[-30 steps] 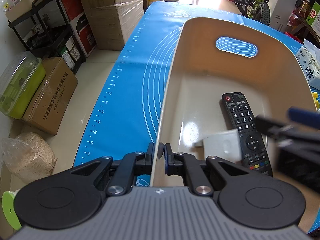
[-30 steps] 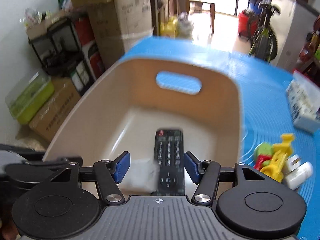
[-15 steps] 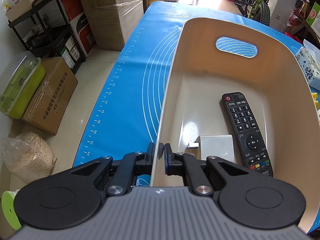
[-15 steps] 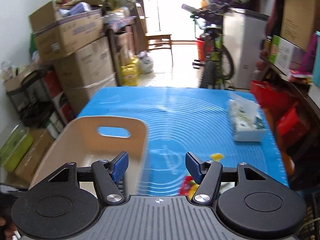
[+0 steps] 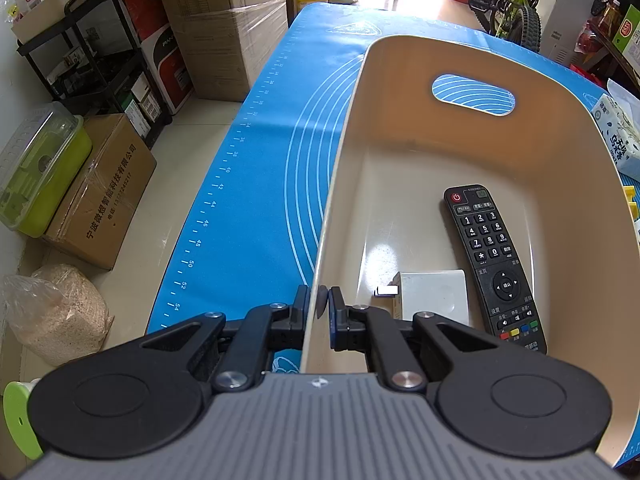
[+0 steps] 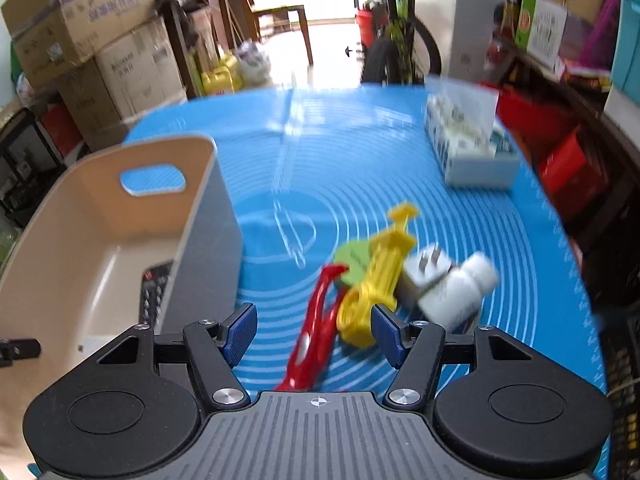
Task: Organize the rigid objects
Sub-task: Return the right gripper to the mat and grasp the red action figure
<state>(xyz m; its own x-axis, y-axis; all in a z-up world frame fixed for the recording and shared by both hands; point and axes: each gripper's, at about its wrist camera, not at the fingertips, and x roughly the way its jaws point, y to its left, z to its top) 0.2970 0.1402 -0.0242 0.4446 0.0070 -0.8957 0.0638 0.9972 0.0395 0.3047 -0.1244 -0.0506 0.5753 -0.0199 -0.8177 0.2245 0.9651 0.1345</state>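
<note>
My left gripper [image 5: 319, 312] is shut on the near left wall of the beige bin [image 5: 344, 152]. Inside the bin lie a black remote [image 5: 492, 264] and a white charger block [image 5: 434, 296]. My right gripper [image 6: 314, 330] is open and empty, above the blue mat to the right of the bin [image 6: 64, 216]. Just ahead of it lie a red plastic tool [image 6: 316, 332], a yellow plastic piece [image 6: 380, 268], a green disc [image 6: 352, 262], a white plug adapter [image 6: 420, 280] and a white bottle [image 6: 464, 288].
A tissue pack [image 6: 468, 140] lies on the far right of the mat [image 6: 340, 160]. The mat's left edge [image 5: 224, 184] drops to the floor, with cardboard boxes [image 5: 100, 192] and a shelf rack [image 5: 104, 60] there. A bicycle [image 6: 396, 40] stands behind the table.
My right gripper has swung out of the bin to the right and now faces the pile of small objects on the mat. The charger block stays in the bin. My left gripper has not moved.
</note>
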